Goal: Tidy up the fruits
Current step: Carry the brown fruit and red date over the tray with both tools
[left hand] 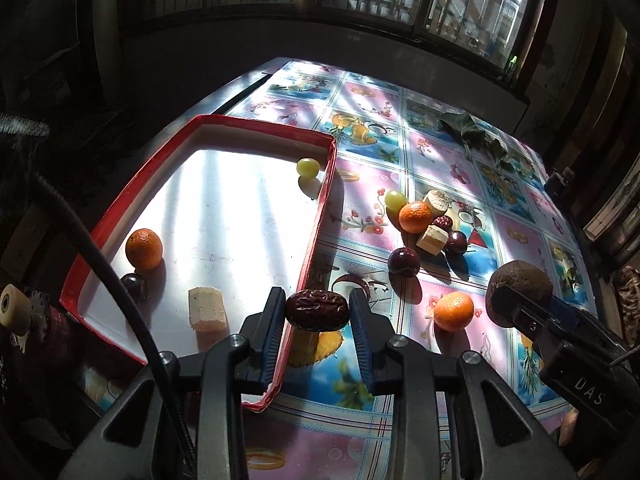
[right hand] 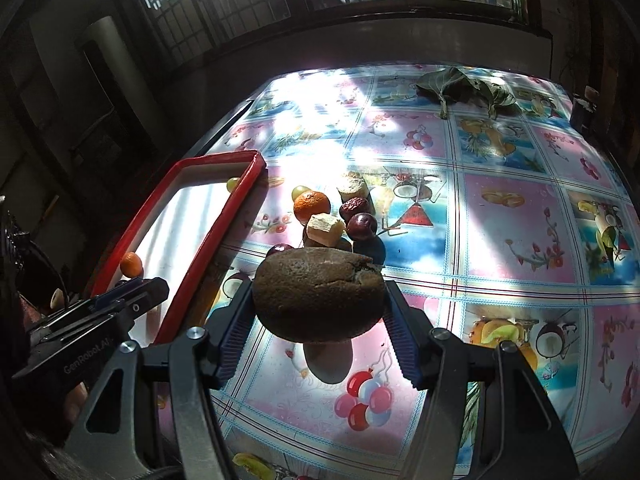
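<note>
My left gripper is shut on a wrinkled dark red date, held above the right rim of the red tray. The tray holds a mandarin, a dark cherry, a pale cut chunk and a green grape. My right gripper is shut on a rough brown kiwi, lifted over the tablecloth right of the tray. In the left wrist view the kiwi and the right gripper show at the right. A pile of fruit lies on the cloth.
The pile holds a mandarin, a green grape, cherries, a date and pale chunks. Another mandarin lies alone. Green leaves rest at the far edge of the patterned table. Windows stand behind.
</note>
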`<state>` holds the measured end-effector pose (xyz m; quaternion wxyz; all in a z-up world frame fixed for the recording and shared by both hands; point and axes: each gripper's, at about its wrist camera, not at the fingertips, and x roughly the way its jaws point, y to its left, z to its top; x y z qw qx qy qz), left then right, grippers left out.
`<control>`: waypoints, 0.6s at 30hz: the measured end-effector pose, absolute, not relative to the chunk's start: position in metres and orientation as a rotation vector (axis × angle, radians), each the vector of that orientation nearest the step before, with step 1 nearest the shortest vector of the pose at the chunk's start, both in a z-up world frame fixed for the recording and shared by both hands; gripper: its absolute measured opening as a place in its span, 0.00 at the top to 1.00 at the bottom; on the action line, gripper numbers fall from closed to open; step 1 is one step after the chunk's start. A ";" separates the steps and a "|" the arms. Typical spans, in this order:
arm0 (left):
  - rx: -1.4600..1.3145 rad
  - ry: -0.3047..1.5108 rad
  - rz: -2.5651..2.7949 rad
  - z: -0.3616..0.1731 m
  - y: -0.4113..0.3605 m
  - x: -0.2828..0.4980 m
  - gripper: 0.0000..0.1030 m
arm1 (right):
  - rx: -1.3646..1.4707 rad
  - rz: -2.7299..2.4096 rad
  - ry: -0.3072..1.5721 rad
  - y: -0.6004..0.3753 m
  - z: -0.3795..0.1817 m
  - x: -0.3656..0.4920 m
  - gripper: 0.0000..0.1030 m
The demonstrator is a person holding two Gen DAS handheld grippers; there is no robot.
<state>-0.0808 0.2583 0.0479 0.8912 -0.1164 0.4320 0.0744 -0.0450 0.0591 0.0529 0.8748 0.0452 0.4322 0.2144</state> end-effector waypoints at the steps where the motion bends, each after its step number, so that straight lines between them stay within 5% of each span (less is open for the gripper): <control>1: -0.245 0.895 0.156 0.049 0.260 -0.082 0.69 | 0.092 0.451 0.903 0.061 0.053 -0.046 0.38; 18: -0.283 0.873 0.208 0.053 0.296 -0.091 0.69 | 0.061 0.507 0.902 0.097 0.059 -0.053 0.38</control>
